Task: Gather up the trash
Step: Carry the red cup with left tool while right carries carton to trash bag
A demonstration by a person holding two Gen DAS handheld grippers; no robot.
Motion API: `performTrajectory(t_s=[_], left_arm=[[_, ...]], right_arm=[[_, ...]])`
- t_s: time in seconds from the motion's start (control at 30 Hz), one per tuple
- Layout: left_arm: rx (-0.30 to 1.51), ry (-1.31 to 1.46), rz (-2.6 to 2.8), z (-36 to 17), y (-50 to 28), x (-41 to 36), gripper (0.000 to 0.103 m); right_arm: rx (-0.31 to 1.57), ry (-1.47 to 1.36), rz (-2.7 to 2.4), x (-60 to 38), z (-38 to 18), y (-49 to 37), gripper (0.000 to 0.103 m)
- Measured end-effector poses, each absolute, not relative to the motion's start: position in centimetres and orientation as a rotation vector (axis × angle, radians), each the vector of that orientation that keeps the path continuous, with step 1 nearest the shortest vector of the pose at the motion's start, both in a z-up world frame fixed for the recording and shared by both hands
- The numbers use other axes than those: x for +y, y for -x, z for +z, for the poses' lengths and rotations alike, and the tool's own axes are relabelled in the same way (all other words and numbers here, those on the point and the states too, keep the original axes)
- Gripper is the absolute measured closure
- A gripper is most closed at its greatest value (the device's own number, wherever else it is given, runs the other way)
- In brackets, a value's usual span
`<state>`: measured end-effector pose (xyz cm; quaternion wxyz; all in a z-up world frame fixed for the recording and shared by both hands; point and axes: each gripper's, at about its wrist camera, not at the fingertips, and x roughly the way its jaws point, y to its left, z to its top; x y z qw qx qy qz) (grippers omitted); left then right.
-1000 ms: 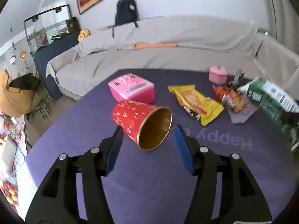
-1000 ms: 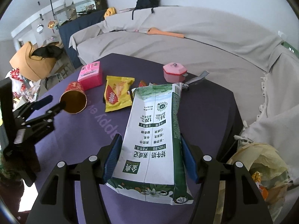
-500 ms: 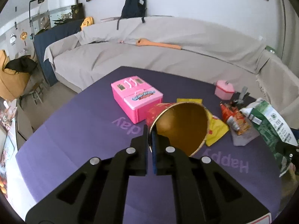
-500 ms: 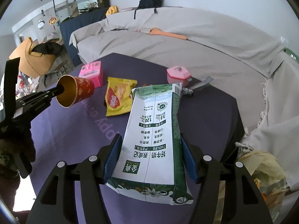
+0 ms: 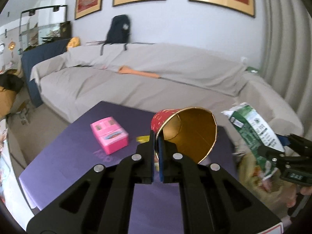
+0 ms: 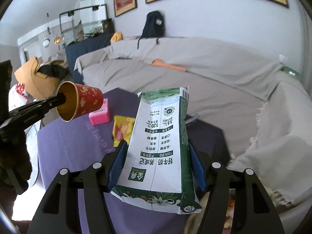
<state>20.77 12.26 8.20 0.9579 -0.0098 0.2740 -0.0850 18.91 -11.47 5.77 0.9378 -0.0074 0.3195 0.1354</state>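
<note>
Both grippers have risen off the purple desk (image 5: 64,161) since a second ago. My left gripper (image 5: 156,152) has its jaws pinched tight on the rim of the red, gold-lined paper cup (image 5: 187,132), now held aloft. My right gripper (image 6: 156,167) clamps the green-and-white milk carton (image 6: 158,146) between wide-set jaws. I see a pink box (image 5: 110,137) on the desk.

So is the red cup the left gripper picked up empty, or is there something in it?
Empty. The red cup is tipped mouth-first at the left wrist camera, showing a bare gold wall and bottom.
</note>
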Motion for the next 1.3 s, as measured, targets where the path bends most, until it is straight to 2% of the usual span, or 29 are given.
performTrajectory(t_s=[0.27,0.5,0.73,1.1,1.3], left_arm=[[0.568,0.033,-0.331,10.5,-19.3,4.6,0.100],[0.573,-0.005,-0.438,9.7,-18.3,-2.8,0.100],[0.658,-0.097,-0.537,6.3,-17.9,-10.6,0.100],[0.890,-0.133,-0.702,-3.0,-18.0,-17.6,0.100],[0.922,-0.176,-0.740,-6.5,-18.8,-20.4,0.100]], right_arm=[[0.575,-0.053,0.169,-19.4,8.1,-15.1,0.045],[0.546,-0.090,0.066,-26.3,8.1,-11.6,0.045],[0.562,-0.144,-0.009,-32.2,5.8,-9.2,0.045],[0.597,-0.273,-0.079,-38.2,1.4,-8.5,0.045],[0.636,-0.282,-0.090,-38.8,-0.5,-8.6,0.045]])
